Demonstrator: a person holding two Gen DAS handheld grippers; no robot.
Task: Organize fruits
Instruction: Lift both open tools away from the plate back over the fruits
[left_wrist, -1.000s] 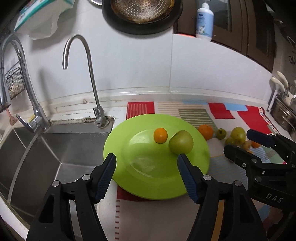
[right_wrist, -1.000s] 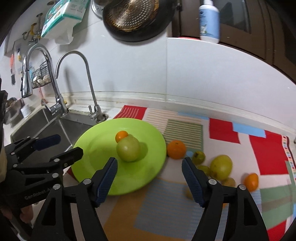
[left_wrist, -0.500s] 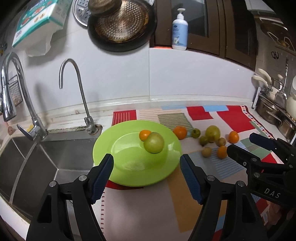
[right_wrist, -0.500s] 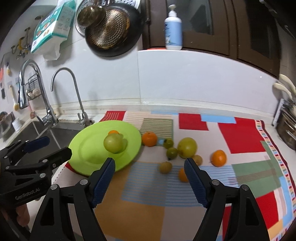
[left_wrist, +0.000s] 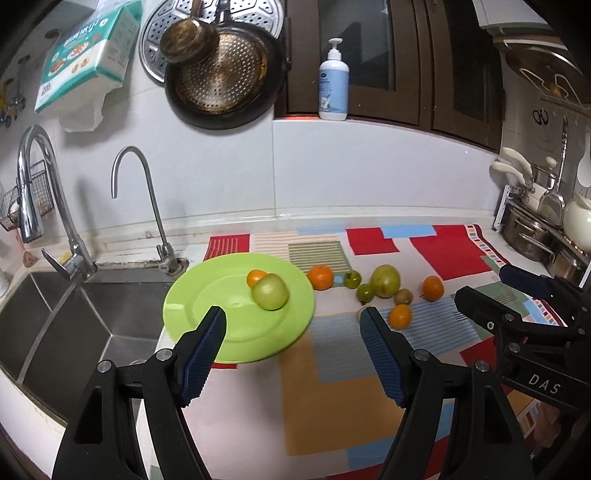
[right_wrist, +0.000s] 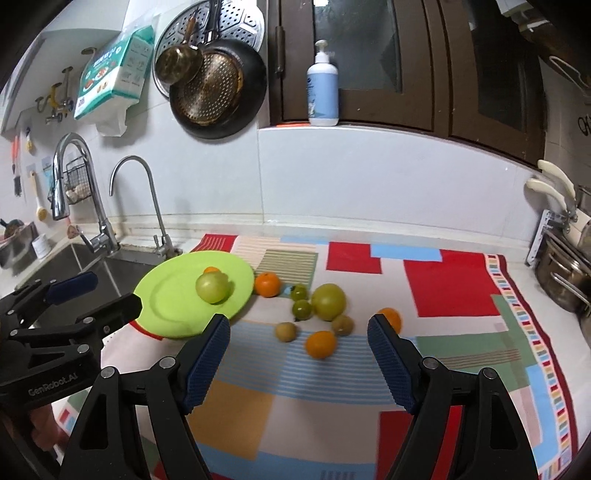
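**Fruit sort: both tools empty above the mat**

Left of frame: sink (left_wrist: 92, 317). Centre left: green plate (left_wrist: 207, 302) on the surface, carrying a green apple (left_wrist: 270, 291) touching a small orange (left_wrist: 255, 277). Lower centre: left tool (left_wrist: 291, 332), jaws spread, nothing between them. Centre right: loose fruits on the patchwork mat (right_wrist: 443, 280) — orange (right_wrist: 267, 284) just beside the plate, large green fruit (right_wrist: 328, 301), further small ones nearby. Right tool (right_wrist: 297, 338), jaws spread, empty.

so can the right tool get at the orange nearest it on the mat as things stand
Probably yes: the right tool is open and empty, and the orange lies on the patchwork mat straight ahead, clear of the other fruit.
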